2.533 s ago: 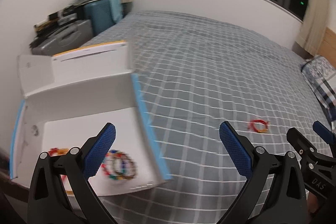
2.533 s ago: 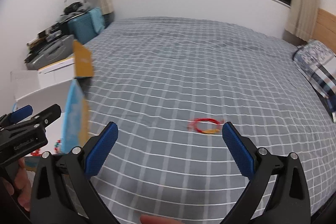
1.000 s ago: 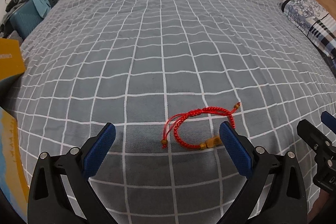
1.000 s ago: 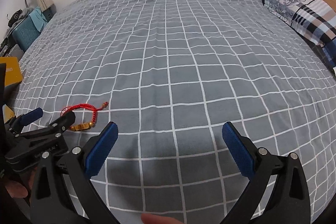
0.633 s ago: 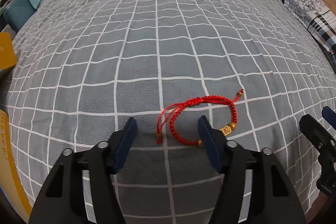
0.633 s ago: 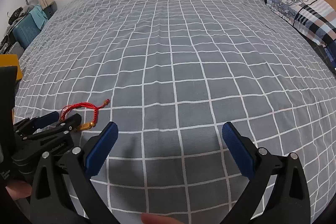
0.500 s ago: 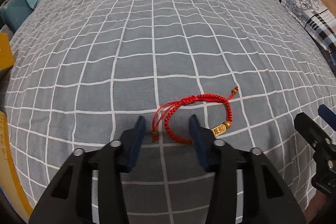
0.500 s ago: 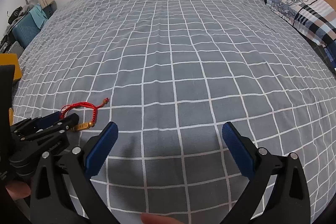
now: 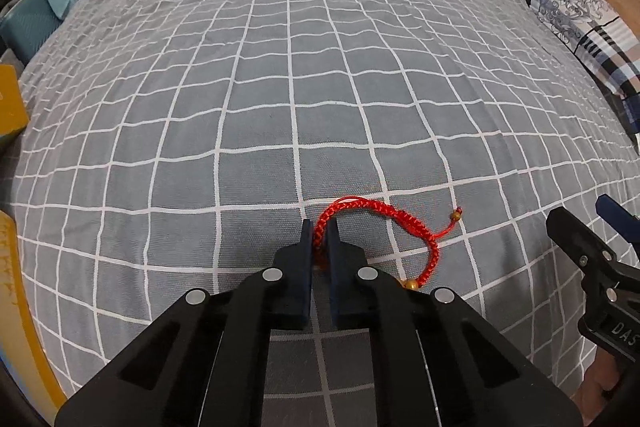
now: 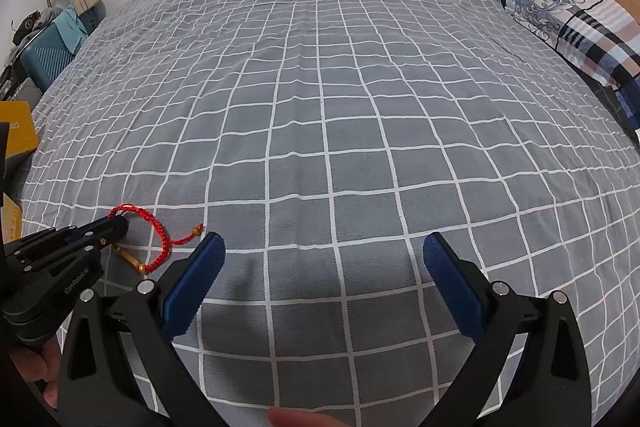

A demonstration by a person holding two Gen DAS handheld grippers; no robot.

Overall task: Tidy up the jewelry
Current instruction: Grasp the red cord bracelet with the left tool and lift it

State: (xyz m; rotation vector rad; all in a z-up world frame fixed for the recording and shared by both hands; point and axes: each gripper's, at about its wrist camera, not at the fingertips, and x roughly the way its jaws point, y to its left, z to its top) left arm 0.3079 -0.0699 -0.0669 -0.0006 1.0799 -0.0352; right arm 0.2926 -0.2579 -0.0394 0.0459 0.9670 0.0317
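A red braided bracelet with gold beads lies on the grey checked bedspread. My left gripper is shut on the bracelet's left end, low against the bedspread. The bracelet's right part curves down to a gold bead beside the right finger. In the right wrist view the bracelet and the left gripper show at the lower left. My right gripper is open and empty over bare bedspread, right of the bracelet. It also shows in the left wrist view at the right edge.
A yellow box edge sits at the far left. A teal suitcase stands off the bed's left side. A patterned pillow lies at the right. The bedspread stretches wide ahead.
My left gripper moved from the box to the bracelet, lowered over it, and its fingers closed on the bracelet's left end. The right gripper stayed open and swung right over the bed.
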